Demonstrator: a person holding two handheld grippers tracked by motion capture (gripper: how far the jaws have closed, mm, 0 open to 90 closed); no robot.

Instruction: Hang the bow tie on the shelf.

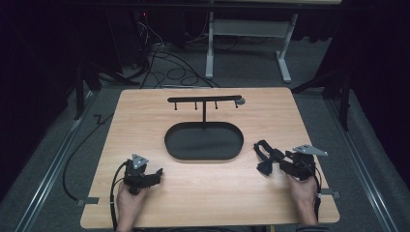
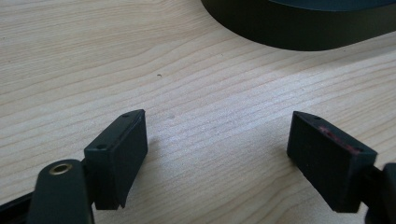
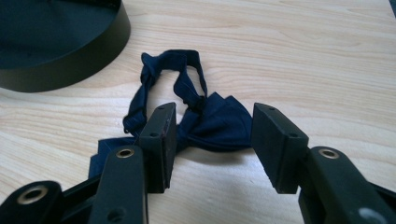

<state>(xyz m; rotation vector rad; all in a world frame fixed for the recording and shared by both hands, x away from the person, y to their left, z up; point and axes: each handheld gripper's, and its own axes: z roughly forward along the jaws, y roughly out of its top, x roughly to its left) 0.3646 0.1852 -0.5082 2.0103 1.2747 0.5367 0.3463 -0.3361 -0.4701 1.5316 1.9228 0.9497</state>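
- Hands are seen at the near edge of the wooden table (image 1: pixel 212 193) in the high view, each one holding a black gripper.
- The left gripper (image 2: pixel 217 154) is rested low over the table at the near left, and its jaws are kept wide apart; only bare wood grain is seen between them in the left gripper view.
- The right gripper (image 3: pixel 210 147) is held at the near right of the table, pointed toward the middle.
- Its jaws are set moderately wide, on both sides of one wing of a dark blue bow tie (image 3: pixel 212 123); whether the pads press on the cloth cannot be told, as a small gap seems to be left on the right side.
- The bow tie is laid flat on the wood, just in front of the right gripper, and in the high view it is seen at (image 1: pixel 265 155).
- The strap of the bow tie is curled in a loop behind the knot, on the side away from the gripper.
- A black oval tray (image 1: pixel 169 142) is placed in the middle of the table, near the bow tie but apart from it; its dark wall is seen in both gripper views.
- A thin post is raised from the far rim of the tray, and a black crossbar with small hooks (image 1: pixel 203 99) is carried on it.
- A grey floor with cables (image 1: pixel 169 72) and white table legs are seen behind the table.
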